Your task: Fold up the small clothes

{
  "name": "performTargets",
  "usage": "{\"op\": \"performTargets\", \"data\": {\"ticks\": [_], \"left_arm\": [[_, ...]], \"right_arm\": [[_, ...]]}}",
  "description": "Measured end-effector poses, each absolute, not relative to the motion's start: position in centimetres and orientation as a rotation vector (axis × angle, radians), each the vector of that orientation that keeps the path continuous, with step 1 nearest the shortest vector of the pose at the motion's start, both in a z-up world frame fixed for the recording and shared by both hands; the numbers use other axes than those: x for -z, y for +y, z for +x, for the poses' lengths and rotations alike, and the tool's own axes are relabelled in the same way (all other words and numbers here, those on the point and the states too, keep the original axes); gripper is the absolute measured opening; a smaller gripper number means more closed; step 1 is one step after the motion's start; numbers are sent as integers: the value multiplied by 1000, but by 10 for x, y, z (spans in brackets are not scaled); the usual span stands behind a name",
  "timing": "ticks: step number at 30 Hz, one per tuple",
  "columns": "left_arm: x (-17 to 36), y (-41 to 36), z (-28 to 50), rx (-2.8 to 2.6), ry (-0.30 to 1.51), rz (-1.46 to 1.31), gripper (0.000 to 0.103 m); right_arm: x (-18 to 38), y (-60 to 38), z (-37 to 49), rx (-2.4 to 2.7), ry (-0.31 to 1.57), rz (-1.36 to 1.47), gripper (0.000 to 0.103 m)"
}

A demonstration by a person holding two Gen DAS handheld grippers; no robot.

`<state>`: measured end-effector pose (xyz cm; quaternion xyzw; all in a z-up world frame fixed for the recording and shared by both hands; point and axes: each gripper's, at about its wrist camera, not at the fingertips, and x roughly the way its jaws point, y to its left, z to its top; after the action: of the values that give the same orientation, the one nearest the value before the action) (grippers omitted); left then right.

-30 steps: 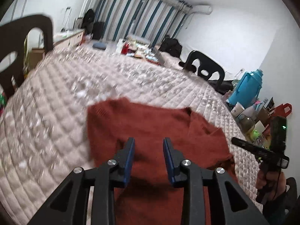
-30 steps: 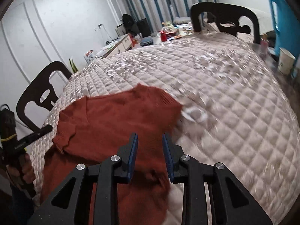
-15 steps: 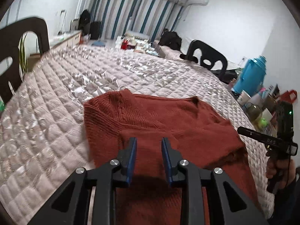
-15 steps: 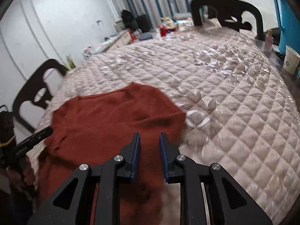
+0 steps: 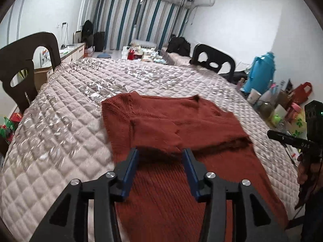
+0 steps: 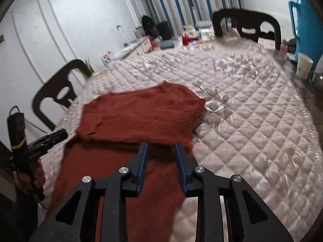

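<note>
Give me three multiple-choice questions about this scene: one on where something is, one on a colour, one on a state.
1. Where does the rust-red knitted sweater lie?
A. on the quilted beige cover
B. on a chair
C. on the floor

2. What colour is the tall jug at the right edge?
A. yellow
B. turquoise blue
C. black

3. How is the sweater?
A. hanging
B. rolled up
C. partly folded, top part laid over

A: it rests flat on the quilting.
B: its body is turquoise.
C: an upper layer overlaps the lower body.
</note>
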<state>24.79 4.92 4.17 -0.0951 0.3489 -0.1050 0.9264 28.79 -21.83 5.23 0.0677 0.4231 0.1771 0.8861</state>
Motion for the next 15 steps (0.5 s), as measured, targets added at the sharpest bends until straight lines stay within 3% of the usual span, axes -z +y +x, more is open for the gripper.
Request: {"op": "performTargets", "data": {"ticks": [15], "left_arm": [[-26,57,106,278,637,-217,51]], "right_arm": [[-48,-229,129,-500,767,225,35]]}}
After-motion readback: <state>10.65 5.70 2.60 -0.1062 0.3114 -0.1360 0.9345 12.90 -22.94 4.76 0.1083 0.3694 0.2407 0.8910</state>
